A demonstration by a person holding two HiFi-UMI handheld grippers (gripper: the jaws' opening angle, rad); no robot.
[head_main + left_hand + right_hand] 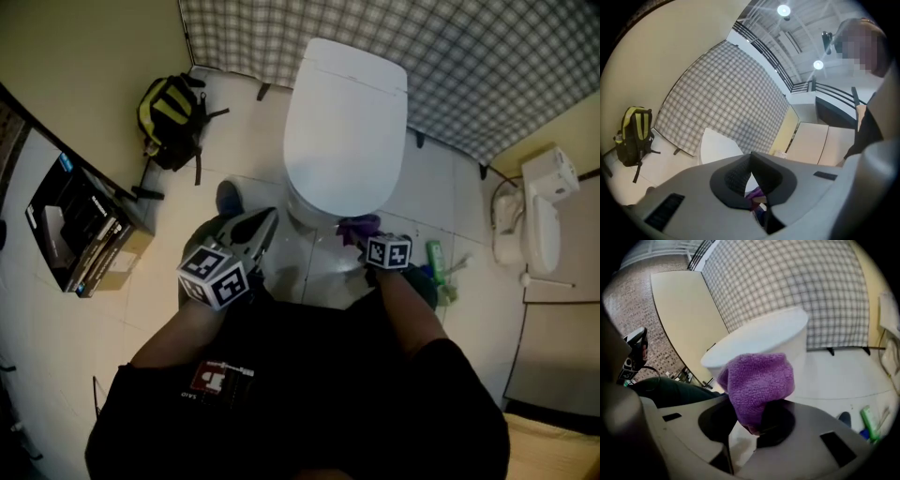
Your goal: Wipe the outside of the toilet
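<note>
1. Head view: a white toilet [345, 131] with its lid down stands before a checked screen [469, 66]. The right gripper [356, 234] holds a purple cloth [362, 223] at the front right of the bowl, just under the lid's front edge. Contact cannot be told. The left gripper [261, 225] points at the bowl's front left, just beside it. A black and yellow backpack [172, 117] sits on the floor, well to the left.
2. Left gripper view: the jaws meet at their tips with nothing clamped. The toilet lid rises beyond them, and a bit of purple cloth shows through the gap.
3. Right gripper view: the jaws are clenched on the cloth's lower end. The cloth stands up in front of the lid's rim and the bowl.
</note>
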